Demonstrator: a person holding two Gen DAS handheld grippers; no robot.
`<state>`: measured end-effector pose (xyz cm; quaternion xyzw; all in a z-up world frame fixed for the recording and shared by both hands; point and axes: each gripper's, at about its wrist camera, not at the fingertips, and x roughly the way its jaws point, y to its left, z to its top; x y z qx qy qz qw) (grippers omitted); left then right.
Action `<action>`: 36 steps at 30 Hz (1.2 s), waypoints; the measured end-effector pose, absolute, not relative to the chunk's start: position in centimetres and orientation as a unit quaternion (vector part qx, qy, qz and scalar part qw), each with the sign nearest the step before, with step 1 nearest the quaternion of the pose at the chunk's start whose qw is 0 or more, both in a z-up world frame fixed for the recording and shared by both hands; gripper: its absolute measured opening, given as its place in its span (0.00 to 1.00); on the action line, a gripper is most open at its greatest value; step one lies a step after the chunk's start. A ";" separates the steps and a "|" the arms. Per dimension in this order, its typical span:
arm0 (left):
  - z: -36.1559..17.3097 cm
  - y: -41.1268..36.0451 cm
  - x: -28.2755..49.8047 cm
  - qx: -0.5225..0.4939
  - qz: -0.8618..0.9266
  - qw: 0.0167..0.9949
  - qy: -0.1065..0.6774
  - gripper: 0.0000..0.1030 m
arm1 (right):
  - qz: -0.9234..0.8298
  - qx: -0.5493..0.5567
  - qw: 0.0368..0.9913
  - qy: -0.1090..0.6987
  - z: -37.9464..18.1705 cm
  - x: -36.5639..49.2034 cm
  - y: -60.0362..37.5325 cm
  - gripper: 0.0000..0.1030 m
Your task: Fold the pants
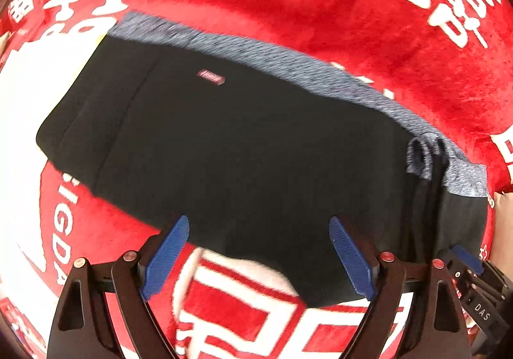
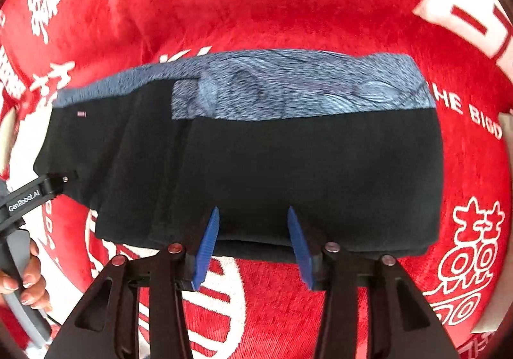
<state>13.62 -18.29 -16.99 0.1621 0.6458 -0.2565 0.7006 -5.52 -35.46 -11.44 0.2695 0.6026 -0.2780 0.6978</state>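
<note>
Two blue-padded grippers, left [image 1: 258,258] and right [image 2: 253,246], jaws apart, gripping nothing | folded black pants with grey-blue fleece lining [image 2: 256,166] lie on red plush blanket with white characters [image 2: 272,6], just ahead of fingertips | right view alone shows hand [image 2: 27,282] on grey handle.

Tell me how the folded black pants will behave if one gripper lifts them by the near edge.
The pants would likely sag: they are soft cloth stacked in loose layers, so the far side may trail and unfold. The fleecy grey lining and plush red blanket suggest they would drag rather than slide. They probably weigh little.
</note>
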 end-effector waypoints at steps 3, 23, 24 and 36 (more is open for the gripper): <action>-17.2 -17.2 14.2 0.158 -0.251 0.703 0.646 0.88 | -0.286 0.255 0.692 0.611 -11.4 -4.8 -35.0 0.48; -16.4 -10.9 18.1 0.076 -0.263 0.719 0.639 0.88 | -0.232 0.196 0.701 0.646 -14.3 2.2 -29.3 0.62; -16.5 -9.8 18.5 0.056 -0.259 0.720 0.641 0.88 | -0.228 0.188 0.702 0.647 -14.4 2.3 -29.0 0.67; -19.5 -2.3 24.0 -0.149 -0.268 0.709 0.635 0.88 | -0.230 0.163 0.707 0.648 -14.6 1.9 -28.2 0.72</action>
